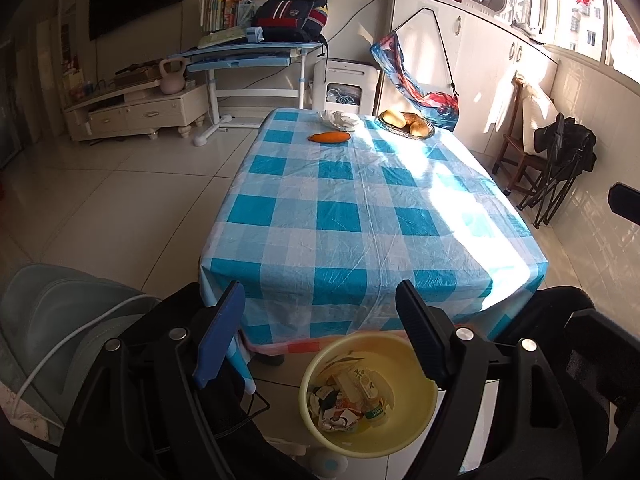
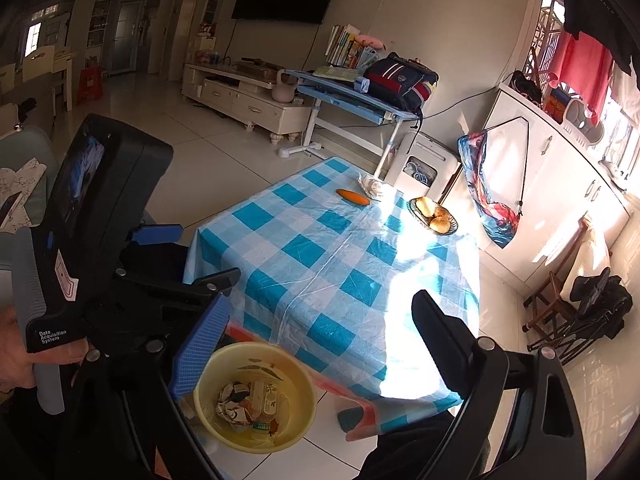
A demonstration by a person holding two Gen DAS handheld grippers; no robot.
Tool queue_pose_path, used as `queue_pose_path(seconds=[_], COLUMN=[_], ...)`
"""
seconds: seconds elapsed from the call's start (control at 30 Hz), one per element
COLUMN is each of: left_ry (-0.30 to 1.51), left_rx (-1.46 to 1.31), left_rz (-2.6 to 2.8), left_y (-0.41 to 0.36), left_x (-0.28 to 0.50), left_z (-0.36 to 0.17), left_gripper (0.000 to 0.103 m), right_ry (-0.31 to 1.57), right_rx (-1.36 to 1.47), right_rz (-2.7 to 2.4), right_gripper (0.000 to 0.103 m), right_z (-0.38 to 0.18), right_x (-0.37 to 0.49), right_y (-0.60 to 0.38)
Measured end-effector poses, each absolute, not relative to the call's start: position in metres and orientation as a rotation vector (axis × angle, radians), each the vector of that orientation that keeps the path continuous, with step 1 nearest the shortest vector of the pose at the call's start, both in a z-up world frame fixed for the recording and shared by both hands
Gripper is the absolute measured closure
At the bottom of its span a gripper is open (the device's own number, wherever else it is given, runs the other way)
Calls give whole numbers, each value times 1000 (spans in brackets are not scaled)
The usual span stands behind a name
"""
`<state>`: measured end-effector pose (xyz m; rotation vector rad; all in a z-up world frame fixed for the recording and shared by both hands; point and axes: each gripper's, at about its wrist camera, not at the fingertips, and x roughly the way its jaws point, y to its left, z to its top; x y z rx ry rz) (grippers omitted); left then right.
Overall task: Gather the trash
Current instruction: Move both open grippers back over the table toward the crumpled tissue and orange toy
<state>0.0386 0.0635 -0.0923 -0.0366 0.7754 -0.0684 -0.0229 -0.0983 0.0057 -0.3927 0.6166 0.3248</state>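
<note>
A yellow bin (image 1: 416, 364) stands on the floor at the near end of the table, and also shows in the right wrist view (image 2: 298, 384). It holds crumpled paper (image 1: 332, 404), cartons and a small bottle. My left gripper (image 1: 320, 284) hovers above the bin, open, with nothing between its fingers. My right gripper (image 2: 320, 298) is also open and empty over the bin and the table edge. The right wrist view shows the left gripper (image 2: 206, 251) beside it, held by a hand (image 2: 16, 352). A white crumpled bag (image 1: 340, 119) lies at the table's far end.
The table has a blue-checked cloth (image 1: 360, 208). At its far end lie an orange vegetable (image 1: 330, 137) and a basket of bread rolls (image 1: 406, 123). A black mesh chair (image 1: 580, 340) stands near right, a grey seat (image 1: 60, 320) near left, and folded chairs (image 1: 560, 160) by the wall.
</note>
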Motion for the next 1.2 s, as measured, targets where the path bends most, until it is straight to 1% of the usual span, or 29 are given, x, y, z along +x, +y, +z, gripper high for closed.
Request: queue_pose_path(seconds=[0.27, 0.43, 0.9, 1.2], left_ry=[789, 798, 809, 772], left_rx=[-42, -49, -51, -9], left_rz=[-53, -50, -39, -42], left_y=[64, 62, 54, 48], left_x=[74, 105, 212, 298], left_z=[-99, -105, -122, -133], left_gripper=[28, 28, 28, 28], right_ry=[678, 694, 703, 722], right_rx=[-205, -138, -55, -48], right_rz=[368, 372, 387, 397], right_gripper=[14, 14, 14, 14], right_z=[-15, -23, -40, -56], right_x=[21, 58, 216, 303], right_y=[-130, -143, -154, -135])
